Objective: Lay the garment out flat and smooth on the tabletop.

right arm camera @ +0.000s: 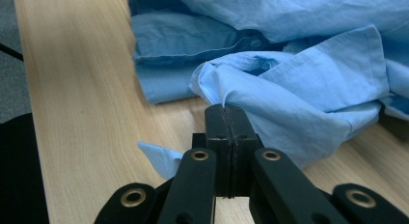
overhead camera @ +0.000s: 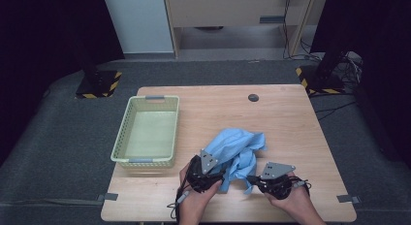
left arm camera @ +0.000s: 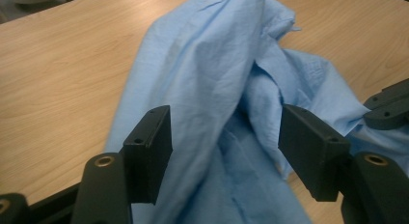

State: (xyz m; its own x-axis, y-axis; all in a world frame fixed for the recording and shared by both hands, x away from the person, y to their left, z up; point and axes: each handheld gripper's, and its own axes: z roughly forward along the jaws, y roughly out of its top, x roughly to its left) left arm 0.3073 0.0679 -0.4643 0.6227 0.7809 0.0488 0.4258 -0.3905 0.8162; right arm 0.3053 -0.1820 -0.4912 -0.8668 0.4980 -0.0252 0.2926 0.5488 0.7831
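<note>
Blue shirt [overhead camera: 237, 150] lies crumpled on the worktop [overhead camera: 291, 118]. Right hand-held gripper [right arm camera: 226, 119] is clamped on a fabric edge; left hand-held gripper [left arm camera: 224, 137] stands apart around cloth. Judged step: securing a second grip; next, close left.

A pale green perforated plastic basket [overhead camera: 147, 133] with grey handles sits on the left part of the light wooden table [overhead camera: 291, 118], well apart from a small dark round disc [overhead camera: 253, 97] near the table's far edge.

A crumpled light-blue shirt [overhead camera: 237, 150] lies bunched on the wooden table's near middle.
</note>
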